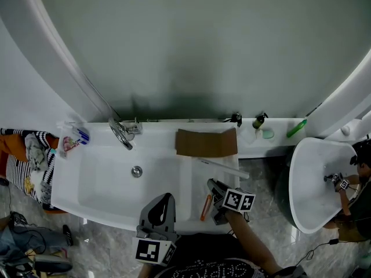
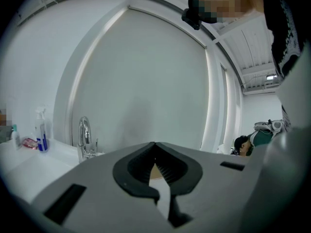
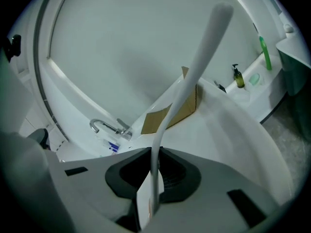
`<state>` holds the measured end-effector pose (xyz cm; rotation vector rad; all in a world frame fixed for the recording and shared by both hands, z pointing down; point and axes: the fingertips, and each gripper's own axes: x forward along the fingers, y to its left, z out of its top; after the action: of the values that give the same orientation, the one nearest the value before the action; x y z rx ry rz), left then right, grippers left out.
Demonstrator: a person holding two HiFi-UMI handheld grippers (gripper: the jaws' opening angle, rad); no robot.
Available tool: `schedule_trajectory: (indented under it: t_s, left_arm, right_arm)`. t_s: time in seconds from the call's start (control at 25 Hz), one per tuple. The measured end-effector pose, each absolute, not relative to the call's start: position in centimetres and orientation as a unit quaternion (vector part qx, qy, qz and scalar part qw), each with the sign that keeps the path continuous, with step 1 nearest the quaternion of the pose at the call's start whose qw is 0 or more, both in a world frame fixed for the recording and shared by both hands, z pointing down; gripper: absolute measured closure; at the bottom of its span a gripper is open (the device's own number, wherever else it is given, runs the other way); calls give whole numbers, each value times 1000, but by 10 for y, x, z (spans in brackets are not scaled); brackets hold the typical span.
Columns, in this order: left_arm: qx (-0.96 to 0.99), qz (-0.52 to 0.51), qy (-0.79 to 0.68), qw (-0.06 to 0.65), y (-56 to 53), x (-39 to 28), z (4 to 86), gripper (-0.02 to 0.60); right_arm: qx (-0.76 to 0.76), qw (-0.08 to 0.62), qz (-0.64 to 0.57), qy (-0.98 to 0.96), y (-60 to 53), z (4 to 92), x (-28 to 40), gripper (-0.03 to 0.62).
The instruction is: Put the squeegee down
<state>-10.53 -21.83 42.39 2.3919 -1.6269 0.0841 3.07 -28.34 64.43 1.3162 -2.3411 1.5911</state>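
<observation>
The squeegee (image 1: 226,168) is a long white bar with an orange grip (image 1: 206,207), hanging over the right part of the white tub (image 1: 87,196). My right gripper (image 1: 213,185) is shut on it. In the right gripper view the white squeegee (image 3: 194,72) rises from between the pads of my right gripper (image 3: 154,152) and slants up to the right. My left gripper (image 1: 165,197) hovers over the tub's near rim, left of the right one. In the left gripper view my left gripper (image 2: 155,144) has its fingertips meeting and holds nothing.
A chrome faucet (image 1: 120,133) and a drain (image 1: 137,171) are at the tub's left. A brown board (image 1: 206,142) lies across the far rim. A spray bottle (image 1: 75,133), a soap bottle (image 1: 258,121) and a green item (image 1: 296,128) stand on the ledge. A white oval basin (image 1: 316,178) is at right.
</observation>
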Motion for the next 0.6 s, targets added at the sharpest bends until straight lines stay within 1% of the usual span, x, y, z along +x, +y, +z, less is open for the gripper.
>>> schedule_trajectory:
  t_s: [0.6]
  left_arm:
    - [823, 36, -553, 128, -227, -100, 429, 577]
  right_arm:
    - [426, 14, 565, -706, -291, 680, 42, 539]
